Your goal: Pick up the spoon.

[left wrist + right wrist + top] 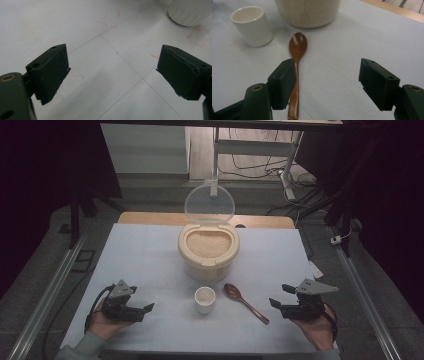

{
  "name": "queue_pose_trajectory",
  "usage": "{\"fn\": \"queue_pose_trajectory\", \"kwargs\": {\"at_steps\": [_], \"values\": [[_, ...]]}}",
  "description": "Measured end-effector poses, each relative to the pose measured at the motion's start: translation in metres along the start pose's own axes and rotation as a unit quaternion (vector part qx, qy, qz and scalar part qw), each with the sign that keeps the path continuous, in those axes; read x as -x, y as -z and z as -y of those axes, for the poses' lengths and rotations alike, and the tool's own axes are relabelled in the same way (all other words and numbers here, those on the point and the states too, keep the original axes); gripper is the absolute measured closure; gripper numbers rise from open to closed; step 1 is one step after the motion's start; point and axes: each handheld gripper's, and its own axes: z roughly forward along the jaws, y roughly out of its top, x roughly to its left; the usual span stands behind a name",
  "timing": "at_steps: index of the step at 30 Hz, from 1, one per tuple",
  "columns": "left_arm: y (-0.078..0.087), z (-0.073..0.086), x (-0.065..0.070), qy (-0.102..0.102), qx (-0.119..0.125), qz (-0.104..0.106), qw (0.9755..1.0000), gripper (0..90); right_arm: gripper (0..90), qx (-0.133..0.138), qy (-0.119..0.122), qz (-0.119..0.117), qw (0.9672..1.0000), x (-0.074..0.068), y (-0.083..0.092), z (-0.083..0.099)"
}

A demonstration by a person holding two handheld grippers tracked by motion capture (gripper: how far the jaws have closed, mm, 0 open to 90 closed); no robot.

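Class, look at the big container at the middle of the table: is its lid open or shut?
Open. The clear lid stands tipped up behind the container, and the pale grains inside lie exposed in the high view.

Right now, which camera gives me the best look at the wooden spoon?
The right gripper view: the spoon lies close up, bowl toward the container, handle running beside one of the right gripper's open fingers. The high view shows the spoon small, lying right of the cup.

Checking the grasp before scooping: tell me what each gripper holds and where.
Nothing is held. The left gripper and right gripper stand open; the wooden spoon lies on the table beside one right jaw.
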Motion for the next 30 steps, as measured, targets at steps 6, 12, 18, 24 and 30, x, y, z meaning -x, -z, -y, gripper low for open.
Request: {"fn": "queue_pose_trajectory", "kwargs": {"at_steps": [6, 12, 18, 24, 30], "values": [[-0.001, 0.001, 0.001, 0.0, -0.003, 0.003, 1.0, 10.3, 29.5, -0.017, 0.01, -0.001, 0.9998, -0.008, -0.001, -0.013], [-0.002, -0.001, 0.003, -0.002, -0.004, 0.006, 1.0, 10.4, 29.5, -0.058, 0.017, -0.004, 0.9981, -0.016, -0.009, -0.035], [-0.004, -0.002, 0.003, -0.002, -0.006, 0.007, 1.0, 10.5, 29.9, -0.093, 0.022, -0.015, 0.9953, -0.021, -0.019, -0.051], [-0.005, -0.002, 0.004, -0.007, -0.008, 0.006, 0.9999, 10.6, 32.5, -0.13, 0.016, -0.035, 0.9908, -0.025, -0.036, -0.056], [-0.006, -0.002, 0.004, -0.009, -0.011, 0.005, 0.9999, 10.6, 34.4, -0.167, 0.015, -0.043, 0.9848, -0.025, -0.041, -0.049]]}}
